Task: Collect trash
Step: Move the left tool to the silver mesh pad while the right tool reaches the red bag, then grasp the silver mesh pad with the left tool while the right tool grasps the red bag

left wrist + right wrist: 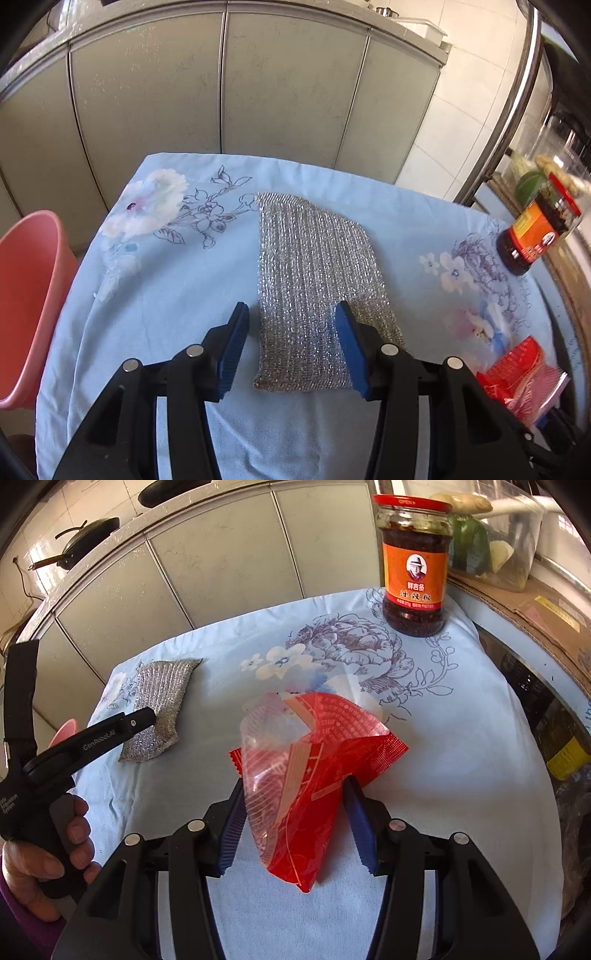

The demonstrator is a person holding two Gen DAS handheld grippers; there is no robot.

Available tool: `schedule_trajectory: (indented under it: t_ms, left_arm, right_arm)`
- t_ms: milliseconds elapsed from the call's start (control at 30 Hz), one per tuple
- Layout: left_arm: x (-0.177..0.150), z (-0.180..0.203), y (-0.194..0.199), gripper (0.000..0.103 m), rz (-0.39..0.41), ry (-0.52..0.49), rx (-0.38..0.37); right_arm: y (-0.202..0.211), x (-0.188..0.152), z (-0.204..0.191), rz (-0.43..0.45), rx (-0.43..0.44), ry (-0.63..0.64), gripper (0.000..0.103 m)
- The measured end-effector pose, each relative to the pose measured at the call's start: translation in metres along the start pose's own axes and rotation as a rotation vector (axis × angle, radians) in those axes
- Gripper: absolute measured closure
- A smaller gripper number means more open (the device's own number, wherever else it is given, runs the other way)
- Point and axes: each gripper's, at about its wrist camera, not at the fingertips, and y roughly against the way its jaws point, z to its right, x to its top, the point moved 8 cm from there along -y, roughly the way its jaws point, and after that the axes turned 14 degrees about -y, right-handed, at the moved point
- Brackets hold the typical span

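A crumpled red and clear snack wrapper (pixel 310 775) stands between the blue pads of my right gripper (pixel 295 786), which is shut on it; both pads touch its sides. The wrapper (pixel 517 373) also shows at the lower right of the left wrist view. My left gripper (pixel 291 306) is open and hovers low over the near end of a silver mesh scouring cloth (pixel 314 266) that lies flat on the blue flowered tablecloth (pixel 166 295). Nothing is pressed between its pads. The right wrist view shows a hand holding the left gripper (pixel 142 720) over the silver cloth (pixel 162 686).
A pink plastic bin (pixel 29 295) stands off the table's left edge. A red-lidded jar of chilli sauce (pixel 413 579) stands at the far right corner. Behind it are cardboard (pixel 535 616) and a clear tub of vegetables (pixel 491 546). Grey cabinet doors (pixel 258 92) close off the far side.
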Motion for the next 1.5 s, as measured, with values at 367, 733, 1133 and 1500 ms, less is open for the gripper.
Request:
schedule_trajectory:
  t_ms: [367,733,1133,1500]
  left_arm:
    - [-0.006,-0.003,0.031,0.094,0.039,-0.045,-0.048]
    - [-0.036,-0.031,0.117,0.094,0.182,-0.149,0.045]
    - [-0.086,-0.059,0.162,0.094,0.228,-0.147,0.101]
    - [-0.102,-0.067,0.172,0.094,0.240,-0.107,0.065]
  right_arm:
    - [-0.003,0.001,-0.004,0.011,-0.040,0.045,0.050]
    - [-0.002,0.002,-0.006,0.014,-0.063,0.066,0.050]
    - [-0.004,0.002,-0.007,0.020,-0.058,0.087,0.050]
    - [0.029,-0.033,-0.039,-0.002,0.085,0.163,0.059]
